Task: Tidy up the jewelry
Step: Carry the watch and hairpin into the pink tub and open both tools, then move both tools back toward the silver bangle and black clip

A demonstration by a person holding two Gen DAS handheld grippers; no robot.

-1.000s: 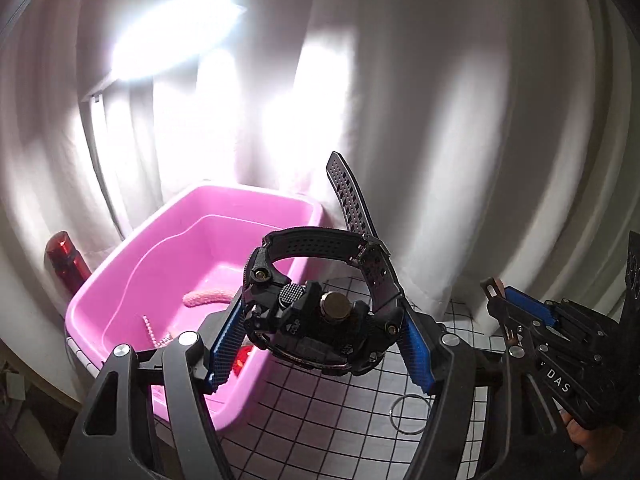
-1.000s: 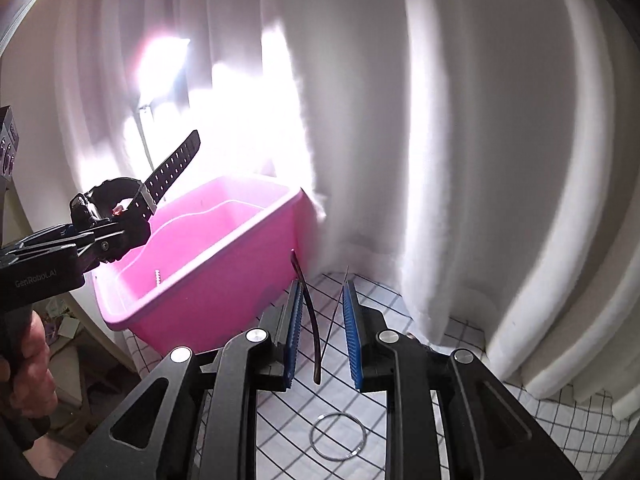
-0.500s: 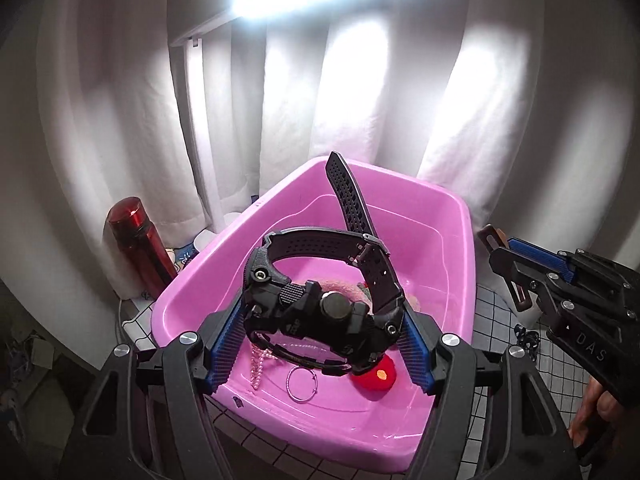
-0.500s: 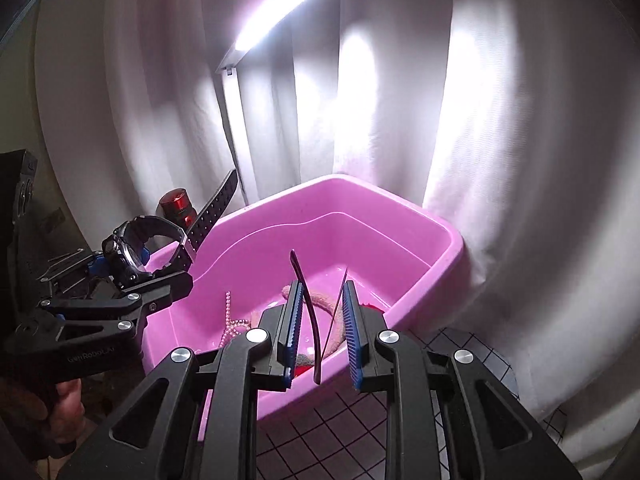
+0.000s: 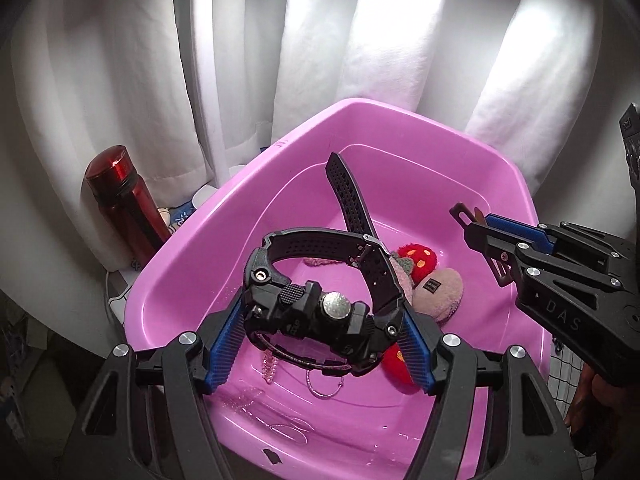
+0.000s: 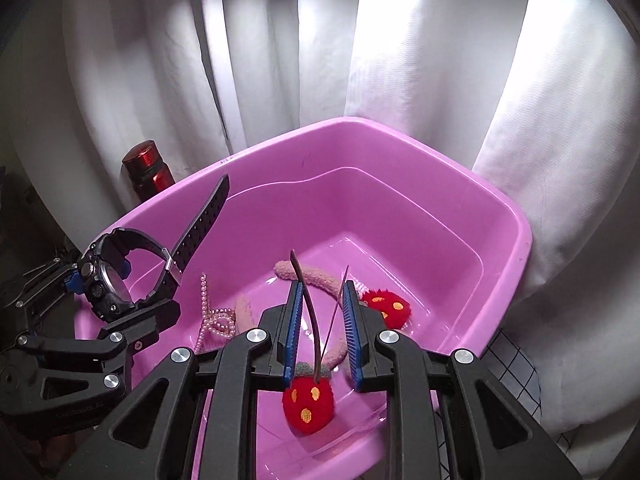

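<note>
White curtains (image 6: 420, 60) hang in folds across the whole back of the scene, brightly lit from above, with a pale upright rail (image 6: 218, 68) running down between two folds. Below them a pink plastic tub (image 5: 200, 232) fills the middle of both views; at its right a strip of white surface with a black grid (image 6: 516, 364) shows. A red metal bottle (image 5: 122, 200) stands outside the tub's left wall, close to the curtain.

On the tub floor lie a fuzzy pink headband (image 6: 316, 276) with red strawberry pom-poms (image 6: 308, 400), a string of pale pink beads (image 6: 212, 316) and a thin silver ring (image 5: 324, 388).

The left gripper (image 5: 320, 340) is held over the tub, its blue pads closed on the case of a black watch (image 5: 320, 312), whose perforated strap sticks upward. The right gripper (image 6: 322, 320) is also over the tub, its jaws narrowly apart with a thin brown curved strip (image 6: 310, 312) between them; whether the pads actually press it I cannot tell
</note>
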